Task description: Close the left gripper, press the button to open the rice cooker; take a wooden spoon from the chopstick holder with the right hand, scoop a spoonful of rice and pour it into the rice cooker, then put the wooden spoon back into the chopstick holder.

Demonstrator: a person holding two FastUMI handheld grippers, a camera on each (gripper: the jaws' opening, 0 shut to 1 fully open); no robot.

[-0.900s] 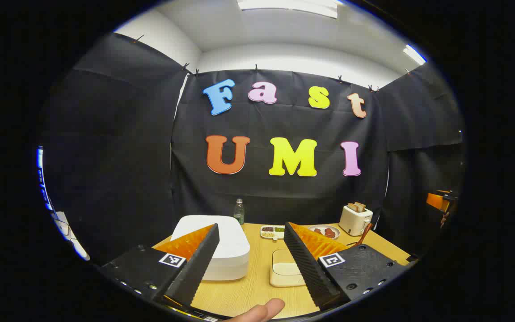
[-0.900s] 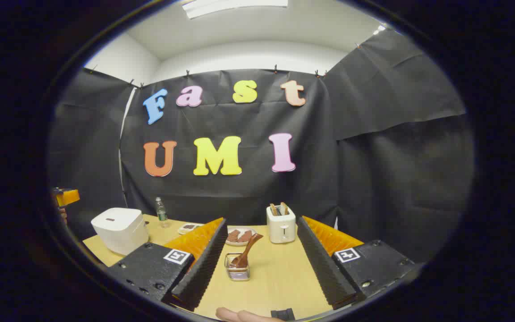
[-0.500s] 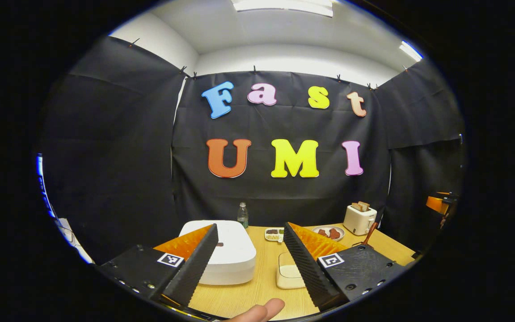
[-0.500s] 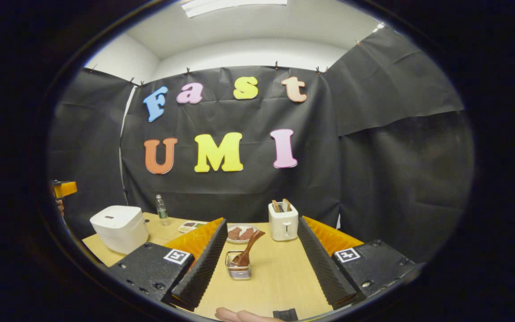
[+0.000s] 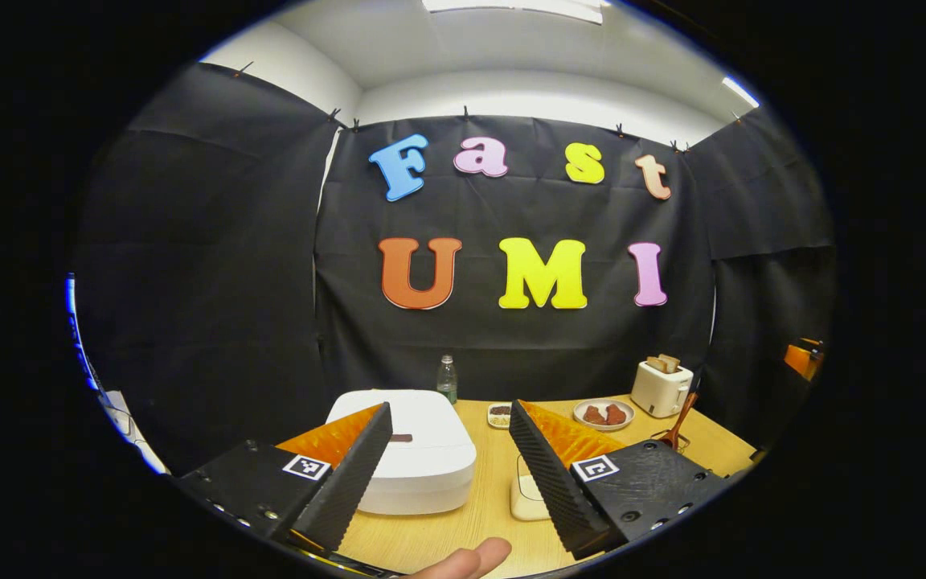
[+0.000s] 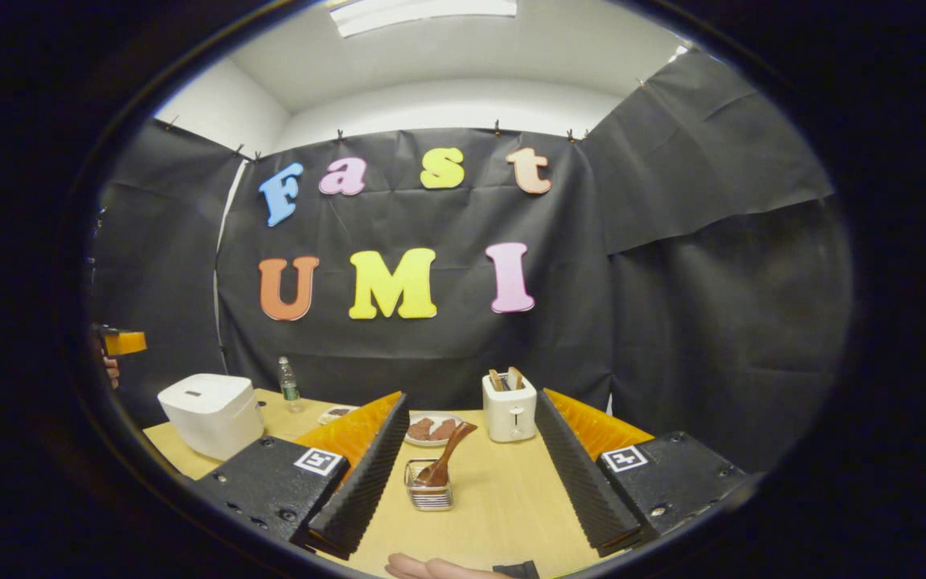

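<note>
On wooden table (image 6: pixel 503 498): white rice cooker (image 5: pixel 419 450), lid down, at 12 o'clock off left gripper (image 5: pixel 447 474), jaws wide, holding nothing. Right gripper (image 6: pixel 463 482) wide too, empty; wooden spoon (image 6: pixel 443 460) leans in chopstick holder (image 6: pixel 429 494) dead ahead, 12 o'clock. Rice container (image 5: pixel 526 498) at cooker's 3 o'clock.

Wooden table (image 6: pixel 503 498) carries rice cooker (image 6: pixel 211 413), toaster (image 6: pixel 510 407), plate (image 6: pixel 429 429), perhaps rice box (image 5: pixel 529 497).

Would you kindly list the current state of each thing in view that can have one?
rice cooker: lid shut
wooden spoon: standing tilted in the chopstick holder
toaster: two slices sticking up from the slots
bottle: upright, capped
plate: holding brown food
left gripper: open, holding nothing
right gripper: open, holding nothing
</note>
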